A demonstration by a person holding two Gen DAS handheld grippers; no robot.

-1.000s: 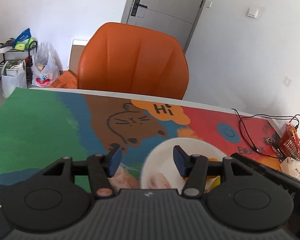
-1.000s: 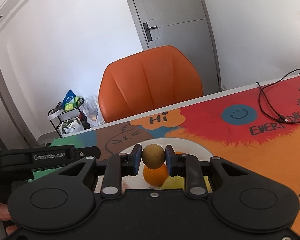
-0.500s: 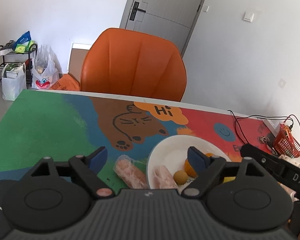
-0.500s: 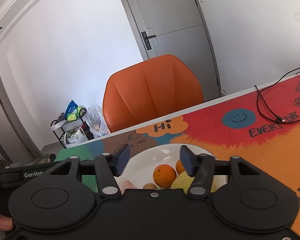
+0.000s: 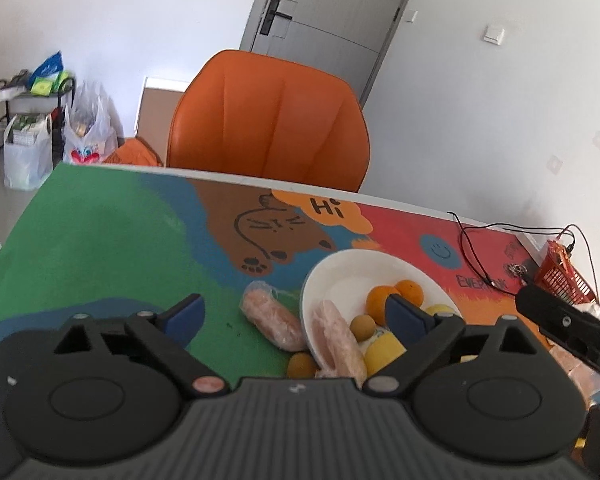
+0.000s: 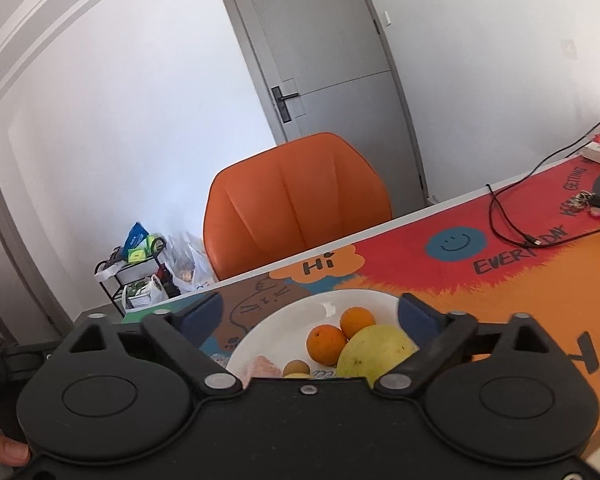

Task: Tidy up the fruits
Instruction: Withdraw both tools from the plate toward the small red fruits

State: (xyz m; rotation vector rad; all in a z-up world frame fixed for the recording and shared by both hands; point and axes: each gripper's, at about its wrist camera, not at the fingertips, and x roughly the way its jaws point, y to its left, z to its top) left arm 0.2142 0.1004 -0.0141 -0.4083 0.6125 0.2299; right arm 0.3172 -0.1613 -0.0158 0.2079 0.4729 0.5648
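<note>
A white plate (image 5: 352, 268) (image 6: 292, 312) sits on the colourful table mat. On it lie two oranges (image 5: 378, 300) (image 6: 326, 344), a yellow mango (image 6: 374, 350) (image 5: 382, 350), a small brown round fruit (image 5: 362, 326) (image 6: 296, 369) and a wrapped pink fruit (image 5: 338, 338). Another wrapped pink fruit (image 5: 272, 318) and a second small brown fruit (image 5: 302, 364) lie on the mat left of the plate. My left gripper (image 5: 296, 312) is open and empty above the plate's left edge. My right gripper (image 6: 310, 314) is open and empty above the plate.
An orange chair (image 5: 268, 120) stands behind the table's far edge. A black cable (image 5: 476, 240) and a red basket (image 5: 566, 274) lie at the far right of the table. A rack and bags (image 5: 32, 128) stand on the floor at left.
My right gripper opened and let the small brown fruit go onto the plate, then drew back. My left gripper opened wide and rose, showing the plate and the fruits beside it.
</note>
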